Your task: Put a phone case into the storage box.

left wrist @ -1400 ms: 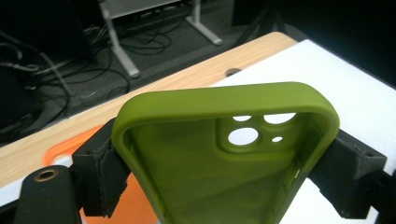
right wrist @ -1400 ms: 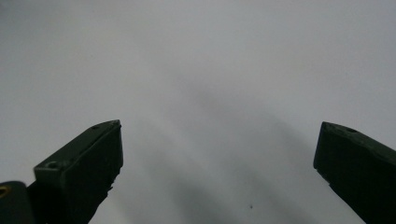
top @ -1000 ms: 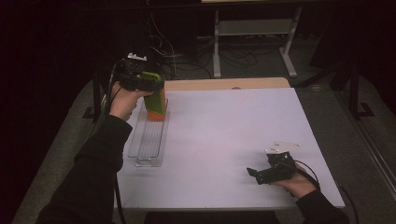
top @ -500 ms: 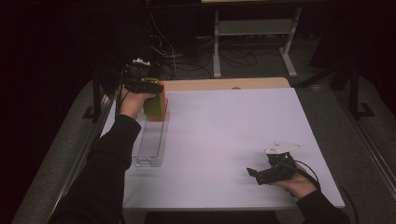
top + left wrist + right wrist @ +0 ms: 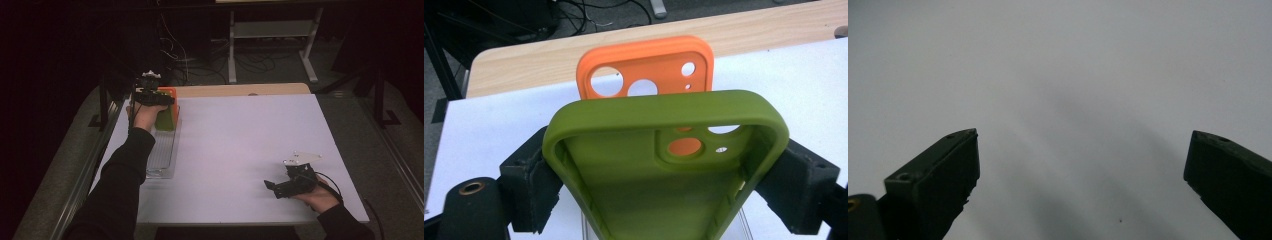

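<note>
My left gripper (image 5: 152, 97) is shut on an olive-green phone case (image 5: 664, 170), its pads pressing on the case's two long sides. The green case (image 5: 165, 119) hangs upright over the far end of a clear slotted rack (image 5: 162, 157). Just beyond it an orange phone case (image 5: 649, 70) stands upright at the rack's far end, its camera holes showing. I cannot tell whether the two cases touch. My right gripper (image 5: 272, 189) rests low near the table's front right, and in the right gripper view it (image 5: 1080, 175) is open with bare white table between its jaws.
The white tabletop (image 5: 250, 140) stretches between the two hands. A wooden strip (image 5: 240, 90) runs along its far edge. Beyond that the dark floor holds cables and a metal stand (image 5: 272, 45). The rack lies along the table's left edge.
My left hand has come down with the green case, which now sits lower in front of the orange case. The right hand has stayed put.
</note>
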{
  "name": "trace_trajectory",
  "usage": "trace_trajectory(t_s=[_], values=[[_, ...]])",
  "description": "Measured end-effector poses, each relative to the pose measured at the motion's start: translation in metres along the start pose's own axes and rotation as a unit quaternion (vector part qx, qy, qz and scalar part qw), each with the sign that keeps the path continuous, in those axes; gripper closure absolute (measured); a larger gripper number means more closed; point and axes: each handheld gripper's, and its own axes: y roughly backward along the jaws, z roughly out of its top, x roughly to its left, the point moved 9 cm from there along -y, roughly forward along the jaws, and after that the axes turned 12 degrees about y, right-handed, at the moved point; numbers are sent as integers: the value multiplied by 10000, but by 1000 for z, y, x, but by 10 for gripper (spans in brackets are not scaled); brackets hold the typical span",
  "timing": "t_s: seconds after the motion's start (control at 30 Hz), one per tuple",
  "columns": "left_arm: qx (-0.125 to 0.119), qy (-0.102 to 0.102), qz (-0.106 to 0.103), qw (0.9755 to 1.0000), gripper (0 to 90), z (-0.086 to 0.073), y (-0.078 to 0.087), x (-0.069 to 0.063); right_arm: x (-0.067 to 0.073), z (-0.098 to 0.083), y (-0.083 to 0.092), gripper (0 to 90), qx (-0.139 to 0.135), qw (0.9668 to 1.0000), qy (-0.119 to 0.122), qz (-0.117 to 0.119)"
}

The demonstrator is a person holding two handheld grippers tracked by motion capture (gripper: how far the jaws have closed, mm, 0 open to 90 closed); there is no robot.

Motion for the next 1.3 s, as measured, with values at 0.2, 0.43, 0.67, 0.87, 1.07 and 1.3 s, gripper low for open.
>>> trace_trajectory(t_s=[0.2, 0.43, 0.67, 0.87, 1.07, 1.3], values=[[49, -87, 44, 9999, 139, -4, -6, -1, 0, 0, 0, 7, 5, 10000, 59, 2], [85, -162, 87, 9998, 135, -7, -10, -1, 0, 0, 1, 7, 12, 10000, 63, 13], [20, -195, 86, 9998, 126, -6, -12, -2, 1, 0, 0, 7, 12, 10000, 34, 14], [-35, -146, 62, 9999, 118, -4, -14, -2, 2, 0, 0, 7, 27, 10000, 27, 36], [-48, -85, 51, 9999, 83, -5, -17, -2, 2, 0, 0, 7, 23, 10000, 38, 42], [-64, -131, 6, 9999, 72, -3, -12, -1, 3, 0, 0, 7, 28, 10000, 33, 56]])
